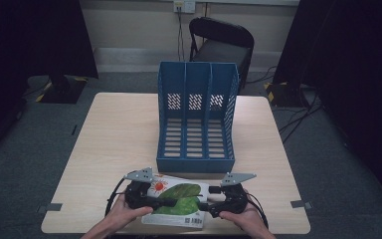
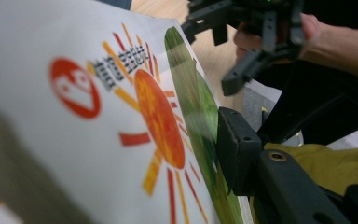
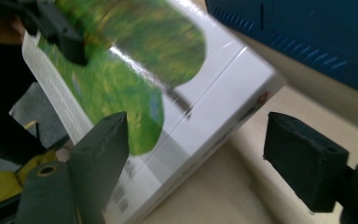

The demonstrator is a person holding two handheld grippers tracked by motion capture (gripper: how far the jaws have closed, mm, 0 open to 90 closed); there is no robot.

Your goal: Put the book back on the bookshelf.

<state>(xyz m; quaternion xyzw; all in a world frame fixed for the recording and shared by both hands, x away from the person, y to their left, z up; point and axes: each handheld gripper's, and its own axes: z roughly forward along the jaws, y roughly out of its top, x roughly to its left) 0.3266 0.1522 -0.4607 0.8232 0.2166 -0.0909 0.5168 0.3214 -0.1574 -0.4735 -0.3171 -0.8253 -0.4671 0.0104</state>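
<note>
At the bottom centre of the high view, both hands and their tools cover much of a flat white book (image 1: pixel 179 199), and its near edge hangs just past the table (image 1: pixel 109 149) edge. In the left gripper view the book's glossy cover, with an orange sun, red rays and a green leaf shape, takes up the left and centre of the frame; its small print is too blurred to read. The left gripper (image 1: pixel 166 202) is clamped on the book: one black jaw presses the cover at right of centre, while the other jaw is hidden behind the book. The right gripper (image 3: pixel 196 154) stands released, its two blocky black jaws wide apart at lower left and lower right of its own view, the book's white spine and corner lying between them, with the left jaw in front of the cover; whether it touches is unclear. A blue plastic file rack (image 1: pixel 197 117) with three slotted, perforated bays stands mid-table, just beyond the book. The tabletop is pale wood grain on grey carpet. A black chair (image 1: pixel 222 42) sits at top centre against the wall, and dark curtains cut off both upper corners.
</note>
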